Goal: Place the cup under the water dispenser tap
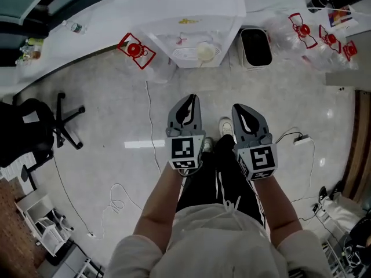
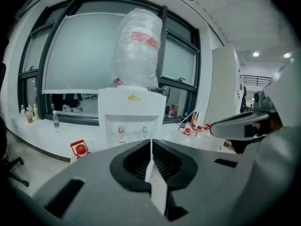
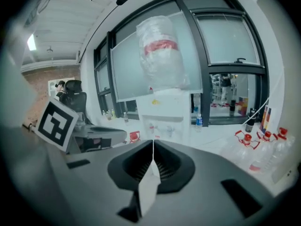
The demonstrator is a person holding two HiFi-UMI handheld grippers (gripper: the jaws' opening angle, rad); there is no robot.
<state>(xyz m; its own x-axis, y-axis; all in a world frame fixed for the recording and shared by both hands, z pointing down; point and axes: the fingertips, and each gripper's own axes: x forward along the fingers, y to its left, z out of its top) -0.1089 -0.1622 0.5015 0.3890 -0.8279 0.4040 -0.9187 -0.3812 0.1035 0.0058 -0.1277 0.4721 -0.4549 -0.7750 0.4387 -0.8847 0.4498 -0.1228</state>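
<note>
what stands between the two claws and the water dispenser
Nothing visible does: only floor lies between the left claw, the right claw and the water dispenser. A cable and a black bin sit off to the sides.

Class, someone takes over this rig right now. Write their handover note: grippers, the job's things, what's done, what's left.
Left gripper: jaws together, empty.
Right gripper: same.
Both held side by side above the floor, pointing at the water dispenser ahead, its two taps in view.
Cup: not made out in any view.
Done: nothing that shows.
Left: find the cup, grip it, set it under a tap.
</note>
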